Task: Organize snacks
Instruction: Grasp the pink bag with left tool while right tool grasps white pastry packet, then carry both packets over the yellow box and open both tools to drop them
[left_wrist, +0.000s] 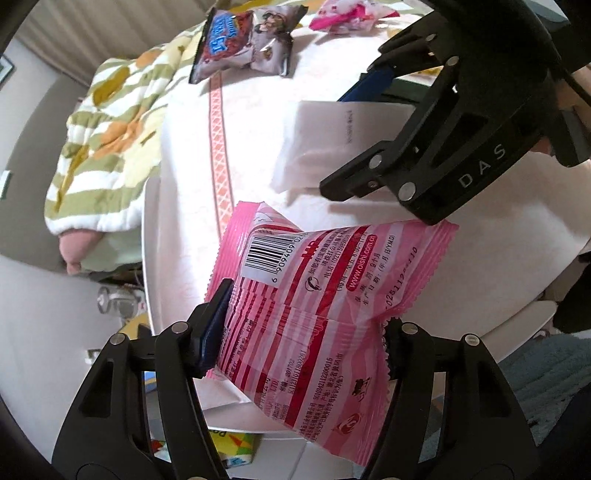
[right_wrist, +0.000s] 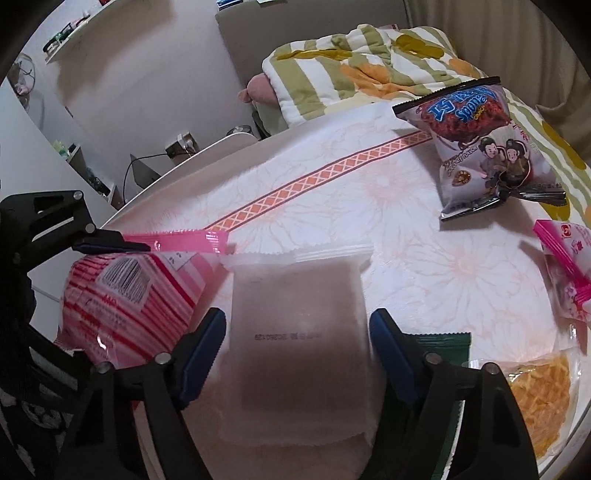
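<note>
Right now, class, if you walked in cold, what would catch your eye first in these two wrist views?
First, the pink striped snack bag, barcode up, pinched between the left gripper fingers. Next, the pale translucent packet lying between the open fingers of the right gripper. Behind them on the floral tablecloth lies a purple cartoon snack bag.
</note>
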